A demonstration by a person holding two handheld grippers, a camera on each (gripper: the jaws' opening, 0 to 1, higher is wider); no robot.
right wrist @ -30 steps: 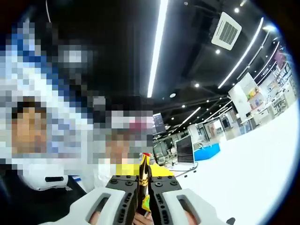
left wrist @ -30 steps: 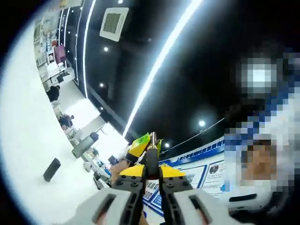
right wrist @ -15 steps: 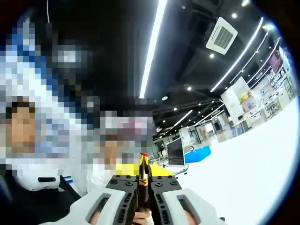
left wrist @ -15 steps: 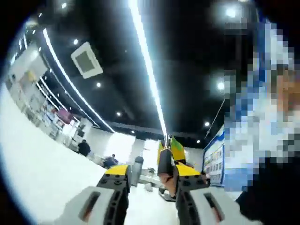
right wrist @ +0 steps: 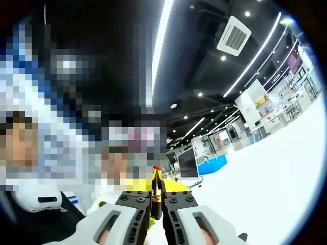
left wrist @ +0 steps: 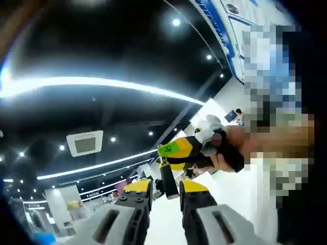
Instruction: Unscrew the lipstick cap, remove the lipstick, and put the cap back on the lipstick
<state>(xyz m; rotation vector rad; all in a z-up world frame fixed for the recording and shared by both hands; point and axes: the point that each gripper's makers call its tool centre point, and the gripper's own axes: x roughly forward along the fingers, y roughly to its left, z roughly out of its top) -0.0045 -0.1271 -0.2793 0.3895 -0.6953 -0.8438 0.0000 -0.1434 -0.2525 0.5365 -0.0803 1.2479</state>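
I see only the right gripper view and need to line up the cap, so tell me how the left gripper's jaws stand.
Observer: In the left gripper view, the left gripper has its jaws apart and clamps nothing.
Operator: Say what sits in that gap.
Observer: A dark tube end reaches into it from the right gripper, which is shut on the lipstick. I cannot tell whether that end is the cap or the base.
Operator: Report what is behind the right gripper there.
Observer: A hand wraps its handle, right of the gap.
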